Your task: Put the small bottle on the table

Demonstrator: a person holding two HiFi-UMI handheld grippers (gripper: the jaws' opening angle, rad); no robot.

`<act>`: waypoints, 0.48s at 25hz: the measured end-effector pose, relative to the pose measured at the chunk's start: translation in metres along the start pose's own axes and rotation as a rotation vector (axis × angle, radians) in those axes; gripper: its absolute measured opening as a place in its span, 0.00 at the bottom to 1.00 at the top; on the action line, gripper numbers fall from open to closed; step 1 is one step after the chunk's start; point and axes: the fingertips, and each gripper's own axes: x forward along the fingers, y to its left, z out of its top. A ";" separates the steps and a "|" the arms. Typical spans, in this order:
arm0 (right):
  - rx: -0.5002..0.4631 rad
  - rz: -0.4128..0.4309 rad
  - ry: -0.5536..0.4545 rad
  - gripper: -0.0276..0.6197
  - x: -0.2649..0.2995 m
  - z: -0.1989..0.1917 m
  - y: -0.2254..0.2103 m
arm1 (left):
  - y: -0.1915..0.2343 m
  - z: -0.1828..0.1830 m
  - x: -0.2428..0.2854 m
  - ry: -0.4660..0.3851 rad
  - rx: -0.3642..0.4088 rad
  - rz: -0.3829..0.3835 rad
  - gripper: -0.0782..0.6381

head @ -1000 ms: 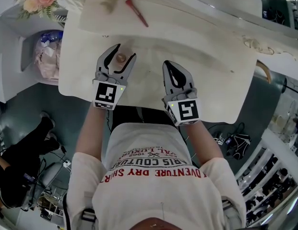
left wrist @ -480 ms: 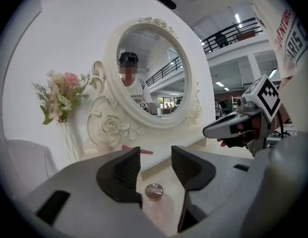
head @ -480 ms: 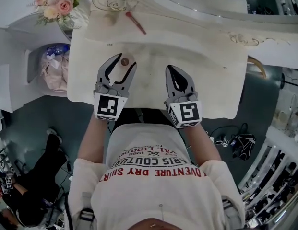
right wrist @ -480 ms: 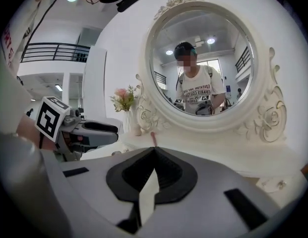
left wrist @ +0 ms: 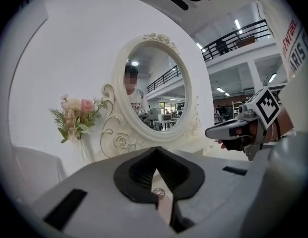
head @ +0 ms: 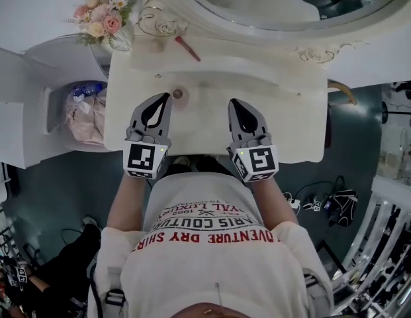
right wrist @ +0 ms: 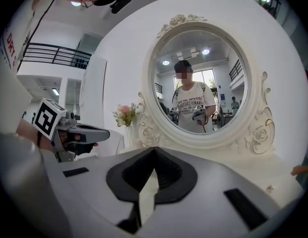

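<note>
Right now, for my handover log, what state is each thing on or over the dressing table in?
left gripper: shut, empty.
right gripper: shut, empty.
small bottle: upright on the table, not gripped, close by the left gripper's tips.
red stick: lying flat at the table's back.

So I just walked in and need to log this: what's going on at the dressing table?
A person at a white dressing table holds a gripper in each hand. The small bottle stands on the tabletop just past the tips of the left gripper, whose jaws are shut with nothing between them. The right gripper hovers alongside, also shut and empty. The bottle looks already placed.
</note>
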 end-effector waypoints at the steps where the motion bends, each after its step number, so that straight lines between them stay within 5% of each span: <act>1: 0.001 -0.005 -0.013 0.04 -0.003 0.006 0.001 | 0.000 0.004 -0.004 0.000 0.008 -0.008 0.12; 12: -0.048 -0.025 -0.131 0.04 -0.037 0.067 0.018 | -0.004 0.045 -0.048 -0.025 0.032 -0.071 0.12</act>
